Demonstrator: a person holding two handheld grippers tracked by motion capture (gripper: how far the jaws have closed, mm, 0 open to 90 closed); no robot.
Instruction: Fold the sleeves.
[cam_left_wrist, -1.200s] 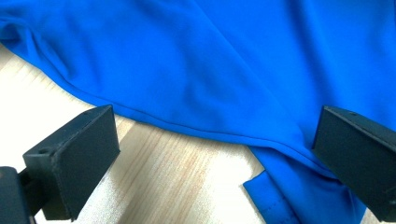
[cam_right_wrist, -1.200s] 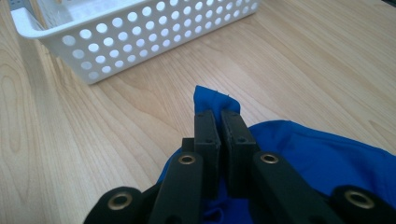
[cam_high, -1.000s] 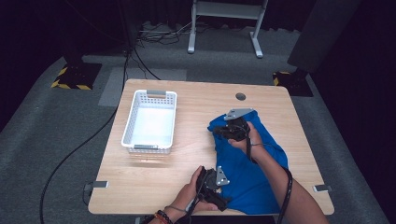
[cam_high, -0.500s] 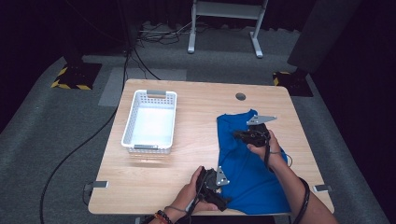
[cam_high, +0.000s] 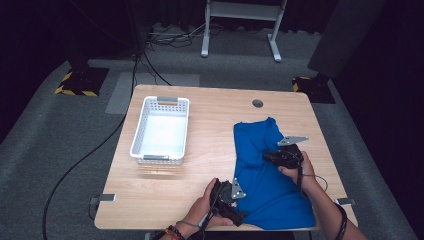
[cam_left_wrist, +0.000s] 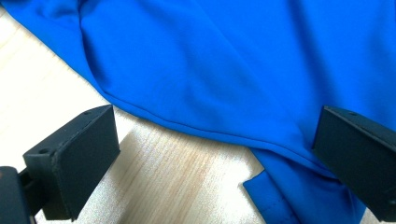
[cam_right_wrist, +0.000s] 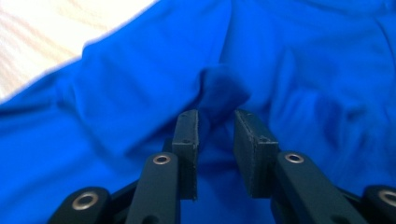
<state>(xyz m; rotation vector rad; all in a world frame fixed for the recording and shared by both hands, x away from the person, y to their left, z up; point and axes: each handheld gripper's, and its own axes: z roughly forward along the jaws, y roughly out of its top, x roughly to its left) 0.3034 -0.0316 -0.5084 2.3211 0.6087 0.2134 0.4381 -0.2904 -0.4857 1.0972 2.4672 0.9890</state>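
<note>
Blue shirt (cam_high: 270, 175) spread flat over the right half of the bench (cam_high: 200, 200), running from mid-depth down to the near edge, collar end toward the far side. Left gripper (cam_high: 232, 202) at the shirt's near left hem, close to the near edge, fingers (cam_left_wrist: 74, 158) spread wide with the hem lying between them, not pinched. Right gripper (cam_high: 272, 159) over the shirt's middle, toward the right edge, fingers (cam_right_wrist: 187, 140) a little apart and just opening, a small raised fold of blue cloth (cam_right_wrist: 222, 93) standing loose at their tips. White slotted plastic basket (cam_high: 161, 130) on the left half, nearer the far edge, well apart from the shirt. Round cable hole (cam_high: 257, 103) near the far edge. Light wood-grain top. Grey carpet (cam_high: 60, 150) all round, black cable (cam_high: 85, 160) trailing at left, yellow-black striped tape (cam_high: 75, 91), white metal frame legs (cam_high: 240, 30) beyond, dark backdrop.
</note>
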